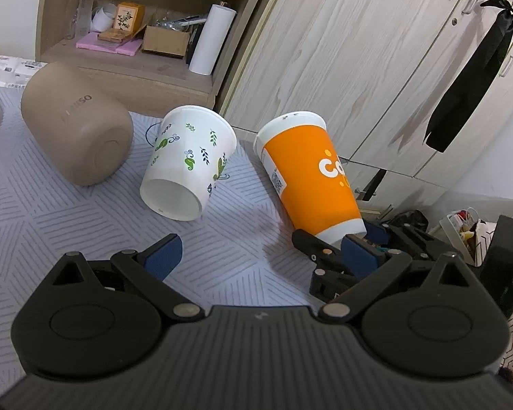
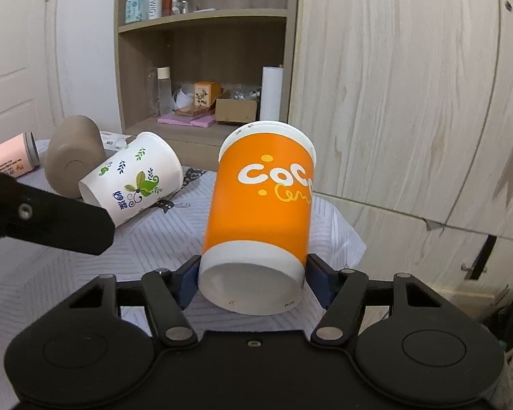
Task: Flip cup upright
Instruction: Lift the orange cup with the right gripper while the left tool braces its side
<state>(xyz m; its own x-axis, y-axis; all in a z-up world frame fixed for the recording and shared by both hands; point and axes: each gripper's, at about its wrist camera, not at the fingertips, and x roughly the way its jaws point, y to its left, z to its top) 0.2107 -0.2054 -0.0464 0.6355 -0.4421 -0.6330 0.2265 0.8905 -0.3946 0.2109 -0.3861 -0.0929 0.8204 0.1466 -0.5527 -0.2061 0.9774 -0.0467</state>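
While tilting: orange cup (image 2: 260,218) pinched at its base by right gripper (image 2: 253,282), rim raised off the bench (image 1: 68,212), seemingly mid-flip.
Left gripper (image 1: 260,256): spread, idle nearby.
Writing: "Coc" on cup; "MINISO" partly legible on tan mug (image 1: 75,136).
Neighbour: floral cup (image 1: 188,160) lying sideways.

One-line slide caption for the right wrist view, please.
Right gripper jaws clamp the base of the orange cup, tilted off the patterned tablecloth; a leaf-print cup lies on its side behind.
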